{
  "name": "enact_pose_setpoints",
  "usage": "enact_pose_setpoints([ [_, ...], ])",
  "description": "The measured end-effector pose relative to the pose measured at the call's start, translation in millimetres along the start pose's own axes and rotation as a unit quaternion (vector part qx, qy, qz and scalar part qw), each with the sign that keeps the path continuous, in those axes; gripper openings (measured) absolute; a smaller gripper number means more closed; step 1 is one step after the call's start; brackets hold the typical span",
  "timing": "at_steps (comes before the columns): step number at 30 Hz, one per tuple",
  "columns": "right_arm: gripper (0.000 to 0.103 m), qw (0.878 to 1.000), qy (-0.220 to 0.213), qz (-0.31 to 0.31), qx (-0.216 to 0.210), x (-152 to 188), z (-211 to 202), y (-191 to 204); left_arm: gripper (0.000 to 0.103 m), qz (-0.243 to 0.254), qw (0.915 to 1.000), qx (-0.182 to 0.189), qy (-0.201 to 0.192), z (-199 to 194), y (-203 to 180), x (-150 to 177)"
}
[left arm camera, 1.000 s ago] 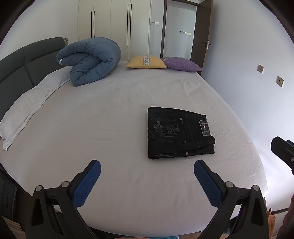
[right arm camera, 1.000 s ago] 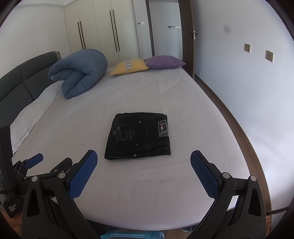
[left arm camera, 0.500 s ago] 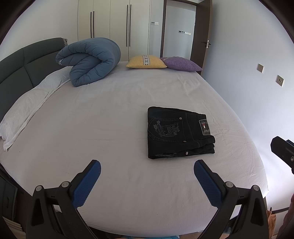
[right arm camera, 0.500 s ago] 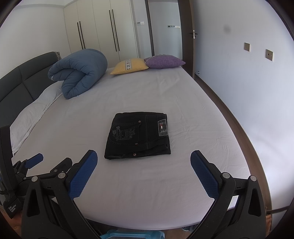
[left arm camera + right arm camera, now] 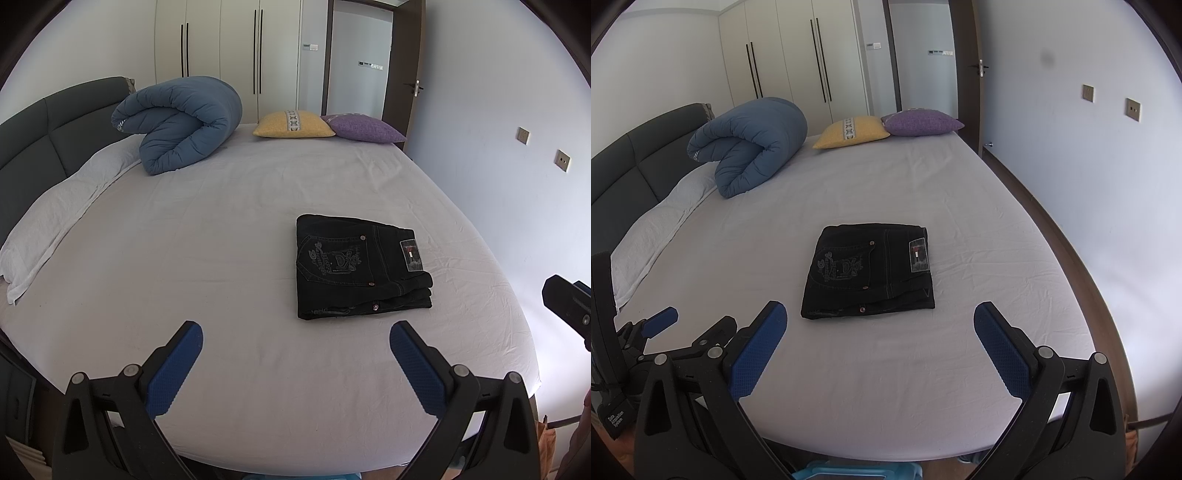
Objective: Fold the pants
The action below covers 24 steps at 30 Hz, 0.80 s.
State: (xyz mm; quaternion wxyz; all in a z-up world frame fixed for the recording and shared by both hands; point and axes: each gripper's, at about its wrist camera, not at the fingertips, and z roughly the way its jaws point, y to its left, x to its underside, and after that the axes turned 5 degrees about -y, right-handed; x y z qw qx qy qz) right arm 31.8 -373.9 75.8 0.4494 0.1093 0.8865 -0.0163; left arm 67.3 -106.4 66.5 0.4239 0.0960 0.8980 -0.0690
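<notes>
Black jeans (image 5: 354,269) lie folded into a compact rectangle on the white bed sheet (image 5: 207,258), back pocket embroidery and a waist label facing up. They also show in the right wrist view (image 5: 871,273). My left gripper (image 5: 295,354) is open and empty, held above the bed's near edge, short of the jeans. My right gripper (image 5: 879,332) is open and empty, also near the front edge, just short of the jeans. The left gripper's blue fingers (image 5: 659,317) show at the lower left of the right wrist view.
A rolled blue duvet (image 5: 181,122) lies at the far left by the grey headboard (image 5: 33,144). A yellow cushion (image 5: 293,123) and a purple cushion (image 5: 364,127) sit at the far edge. A white pillow (image 5: 62,206) lies along the left. The wall (image 5: 509,155) runs close along the right.
</notes>
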Motion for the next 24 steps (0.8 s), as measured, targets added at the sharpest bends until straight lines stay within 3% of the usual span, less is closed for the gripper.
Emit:
enact_pose_setpoints([
  [24,0.103,1.000,0.013,-0.002,0.004,17.4,5.6,6.6,0.103,0.006,1.0000,-0.005,-0.004,0.6,13.5,-1.8],
])
